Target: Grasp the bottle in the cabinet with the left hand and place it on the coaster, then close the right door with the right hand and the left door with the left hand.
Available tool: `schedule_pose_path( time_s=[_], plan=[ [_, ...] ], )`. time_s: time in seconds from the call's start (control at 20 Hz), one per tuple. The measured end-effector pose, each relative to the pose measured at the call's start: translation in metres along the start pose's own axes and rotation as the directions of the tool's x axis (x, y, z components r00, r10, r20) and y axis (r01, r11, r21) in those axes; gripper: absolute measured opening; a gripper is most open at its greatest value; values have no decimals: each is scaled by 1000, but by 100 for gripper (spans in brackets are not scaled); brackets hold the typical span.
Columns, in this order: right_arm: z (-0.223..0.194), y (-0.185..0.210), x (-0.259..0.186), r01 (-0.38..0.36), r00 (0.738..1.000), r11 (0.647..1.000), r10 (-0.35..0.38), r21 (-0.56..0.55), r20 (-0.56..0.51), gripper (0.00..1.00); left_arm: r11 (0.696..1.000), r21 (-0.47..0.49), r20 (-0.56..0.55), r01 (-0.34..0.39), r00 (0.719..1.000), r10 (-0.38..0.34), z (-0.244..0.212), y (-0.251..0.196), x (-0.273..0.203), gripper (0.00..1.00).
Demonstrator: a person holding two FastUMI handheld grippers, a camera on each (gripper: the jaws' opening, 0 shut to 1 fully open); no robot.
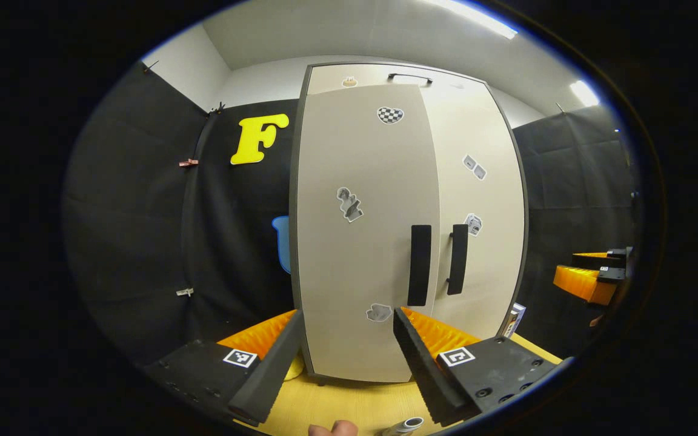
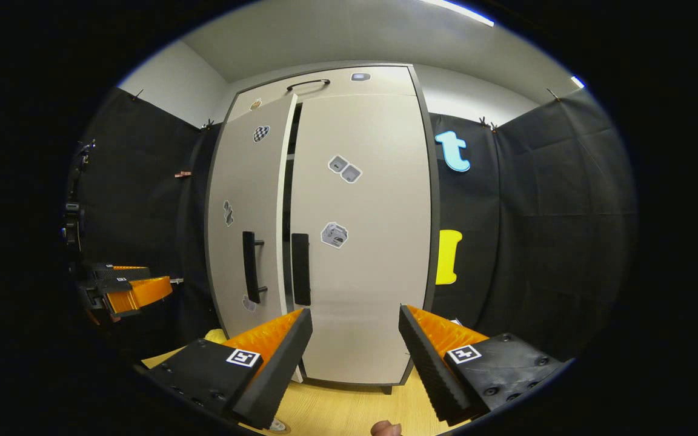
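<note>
Closure of the left door (image 1: 355, 242) looks like the step in hand. In the right gripper view the right door (image 2: 361, 272) lies flush in the cabinet (image 2: 425, 200). The left door's free edge stands proud of it, with a dark gap between the two.

The left gripper (image 1: 348, 315) is spread wide and holds nothing. It faces the lower part of the left door, and its fingers frame the panel below the left handle (image 1: 420, 264). The right gripper (image 2: 355, 312) is likewise released and empty, facing the right door.

A grey cylinder end at the near edge of the left gripper view, low on the table (image 1: 337, 406), is probably the bottle (image 1: 406, 425). It is out of the cabinet and near the person. What it stands on is cut off, so I cannot tell whether it sits on the coaster.

To finish well, I would push with one flat finger or with the fingers brought together. The spot should be on the panel close to the handle side, far from the hinge, where little force turns the door. The push should go straight toward the cabinet and slowly, so that the door does not bounce back or rock the cabinet on the table. The gripper should stay to the left of the right handle (image 1: 457, 259) so that a finger does not catch between the two handles. The right gripper is best held apart from the doors.
</note>
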State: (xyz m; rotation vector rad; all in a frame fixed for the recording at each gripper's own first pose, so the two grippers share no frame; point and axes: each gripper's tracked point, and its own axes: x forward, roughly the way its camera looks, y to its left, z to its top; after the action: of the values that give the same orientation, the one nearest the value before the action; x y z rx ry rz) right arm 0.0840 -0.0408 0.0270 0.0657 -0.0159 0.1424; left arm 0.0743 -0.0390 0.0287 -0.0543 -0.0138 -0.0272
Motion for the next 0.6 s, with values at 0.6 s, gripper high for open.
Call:
schedule_pose_path(
  time_s=[0.6],
  plan=[
    [6, 25, -4, -13, 1000, 1000, 13, -7, 22, 96, 1000, -5, 9, -19, 1000, 19, 3, 27, -26, 94]
  ],
)
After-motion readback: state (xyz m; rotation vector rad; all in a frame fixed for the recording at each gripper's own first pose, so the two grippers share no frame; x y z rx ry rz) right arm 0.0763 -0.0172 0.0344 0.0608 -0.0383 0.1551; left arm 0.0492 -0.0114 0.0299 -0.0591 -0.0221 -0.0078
